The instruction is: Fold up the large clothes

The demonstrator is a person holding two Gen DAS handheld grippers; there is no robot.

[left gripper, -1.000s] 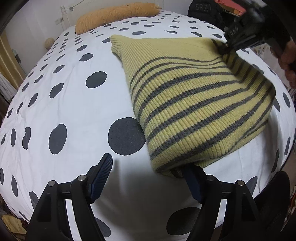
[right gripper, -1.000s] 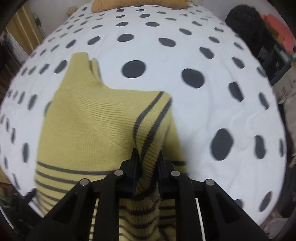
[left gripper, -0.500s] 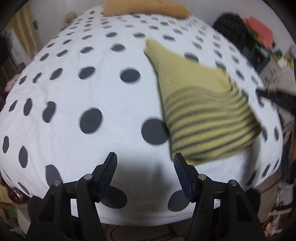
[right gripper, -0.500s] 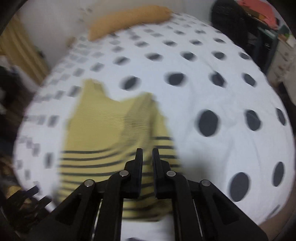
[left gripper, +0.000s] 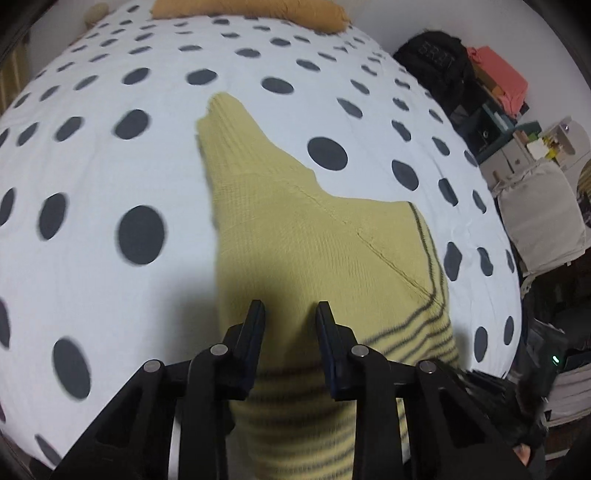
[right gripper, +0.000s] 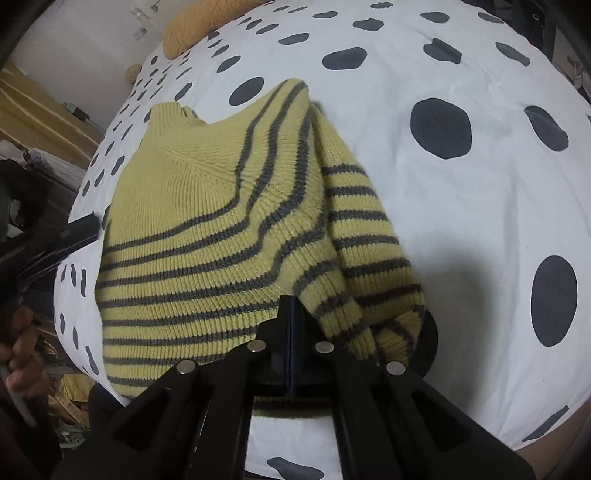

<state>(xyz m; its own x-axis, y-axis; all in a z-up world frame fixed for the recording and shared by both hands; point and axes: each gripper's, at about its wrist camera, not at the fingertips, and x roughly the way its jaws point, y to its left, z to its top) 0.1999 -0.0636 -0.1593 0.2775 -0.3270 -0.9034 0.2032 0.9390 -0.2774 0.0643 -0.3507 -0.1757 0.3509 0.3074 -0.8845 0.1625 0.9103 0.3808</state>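
yellow sweater [right gripper: 207,229] on spotted bedsheet [left gripper: 92,177], clutter seemingly beside; left jaws parted, right jaws closed, empty.

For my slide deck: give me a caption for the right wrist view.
Right gripper, fingers shut, beside a folded yellow striped sweater on a polka-dot bedspread.

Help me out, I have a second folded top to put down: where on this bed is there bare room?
Bare bedspread lies left of the sweater, up to the orange pillow. Another stretch lies on its sleeve side. The cluttered shelves crowd that edge.
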